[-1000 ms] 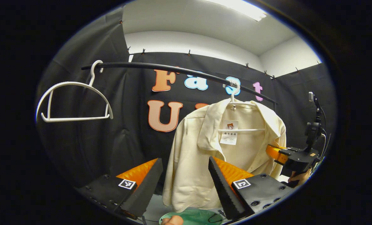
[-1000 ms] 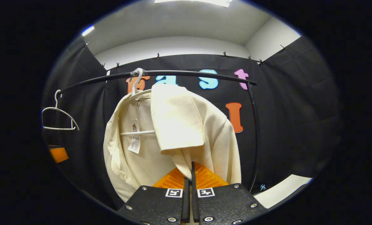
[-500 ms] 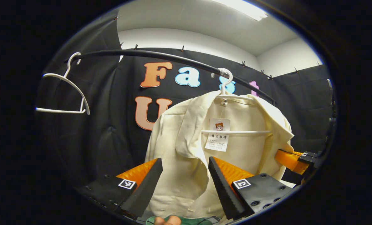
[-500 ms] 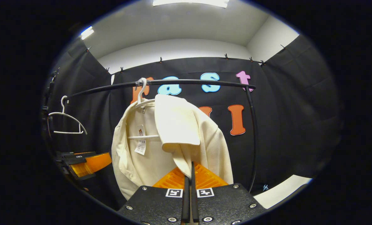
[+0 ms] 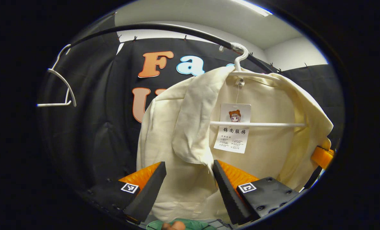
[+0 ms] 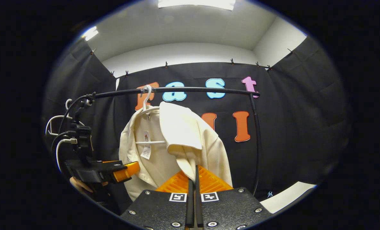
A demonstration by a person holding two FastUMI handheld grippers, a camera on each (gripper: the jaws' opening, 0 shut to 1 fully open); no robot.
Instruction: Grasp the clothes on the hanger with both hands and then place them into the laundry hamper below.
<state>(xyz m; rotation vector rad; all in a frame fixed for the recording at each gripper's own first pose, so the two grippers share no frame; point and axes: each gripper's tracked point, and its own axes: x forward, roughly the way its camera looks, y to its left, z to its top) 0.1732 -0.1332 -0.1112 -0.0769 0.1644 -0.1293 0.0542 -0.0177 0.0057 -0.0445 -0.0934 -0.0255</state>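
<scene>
Left tool (image 5: 186, 174) moved closer to jacket (image 5: 190, 134) — spread | right tool (image 6: 194, 179) pinching jacket

Lighting is even and fairly bright, coming from a ceiling light panel (image 6: 196, 3) overhead, which is overexposed to plain white. The cream shirt (image 5: 263, 127) is well lit with soft fold shadows. The black cloth wall (image 6: 292, 127) stays dim. Both views are sharp at centre; the rail (image 5: 177, 28) bows with fisheye distortion.
</scene>
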